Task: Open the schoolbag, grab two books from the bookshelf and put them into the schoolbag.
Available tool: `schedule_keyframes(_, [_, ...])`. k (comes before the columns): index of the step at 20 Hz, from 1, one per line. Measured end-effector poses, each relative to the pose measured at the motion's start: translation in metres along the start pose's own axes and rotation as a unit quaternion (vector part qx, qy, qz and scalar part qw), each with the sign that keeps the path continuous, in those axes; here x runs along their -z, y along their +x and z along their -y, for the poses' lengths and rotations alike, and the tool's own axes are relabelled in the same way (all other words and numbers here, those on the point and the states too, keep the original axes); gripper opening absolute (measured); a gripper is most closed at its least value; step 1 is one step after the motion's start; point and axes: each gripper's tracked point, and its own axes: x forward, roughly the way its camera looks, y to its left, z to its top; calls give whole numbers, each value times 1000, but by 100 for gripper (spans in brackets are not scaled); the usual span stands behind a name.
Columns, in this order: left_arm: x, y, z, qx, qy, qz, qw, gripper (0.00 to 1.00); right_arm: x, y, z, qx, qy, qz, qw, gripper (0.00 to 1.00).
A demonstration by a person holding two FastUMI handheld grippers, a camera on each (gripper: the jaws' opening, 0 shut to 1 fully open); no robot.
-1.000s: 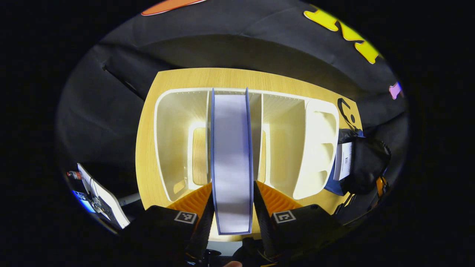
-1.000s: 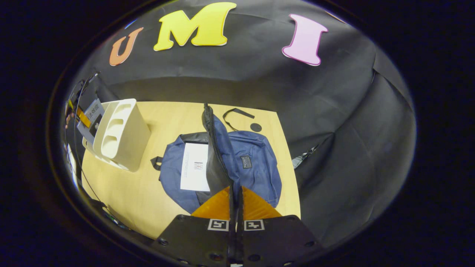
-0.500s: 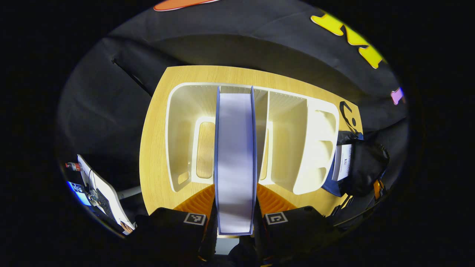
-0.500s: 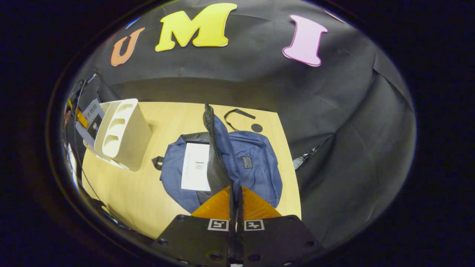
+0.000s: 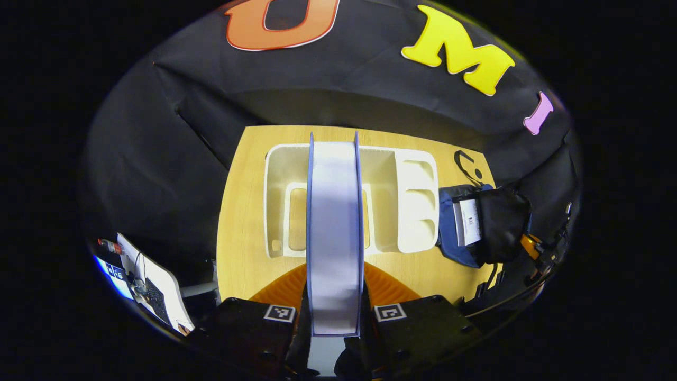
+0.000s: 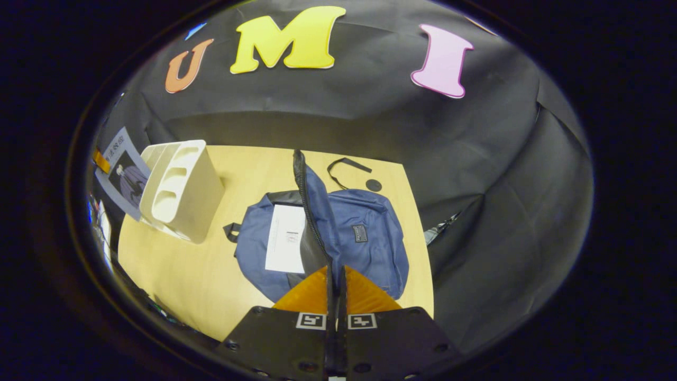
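Note:
My left gripper [image 5: 335,296] is shut on a thick book [image 5: 334,233] with blue covers, its white page edge facing me, held above the table in front of the white bookshelf [image 5: 412,206]. That book's cover [image 6: 121,174] shows beside the bookshelf [image 6: 182,190] in the right gripper view. The blue schoolbag [image 6: 370,243] lies flat on the table. My right gripper [image 6: 335,280] is shut on its zippered flap [image 6: 309,211] and holds it upright. A white book [image 6: 285,246] lies inside the opened bag [image 5: 449,233].
The wooden table [image 6: 174,275] carries the bookshelf at the left and the bag at the right. A black strap [image 6: 344,166] and a small black disc [image 6: 373,185] lie behind the bag. A white device with cables [image 5: 153,286] stands off the table's left side.
My left gripper has pulled back and up from the bookshelf with the book in it, so the shelf looks smaller. The right gripper has kept the flap raised, almost still.

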Motion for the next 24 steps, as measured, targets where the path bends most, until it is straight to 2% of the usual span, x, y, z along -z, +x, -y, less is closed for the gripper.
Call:
schedule_keyframes(4, [0, -37, 4, 29, -40, 39, 998, 40, 0, -2, -2, -3, 1, 4, 1000, 0])
schedule_keyframes(9, [-8, -66, 40, 113, -94, 77, 986, 40, 1, -5, -2, 1, -1, 6, 1000, 0])
schedule_keyframes(17, [-26, -69, 117, 204, -63, 121, 969, 39, 1, -8, 0, 4, 1, 7, 1000, 0])
schedule_keyframes(24, [-26, -40, 203, 275, -55, 111, 953, 40, -2, -12, 8, 6, 10, 11, 1000, 0])
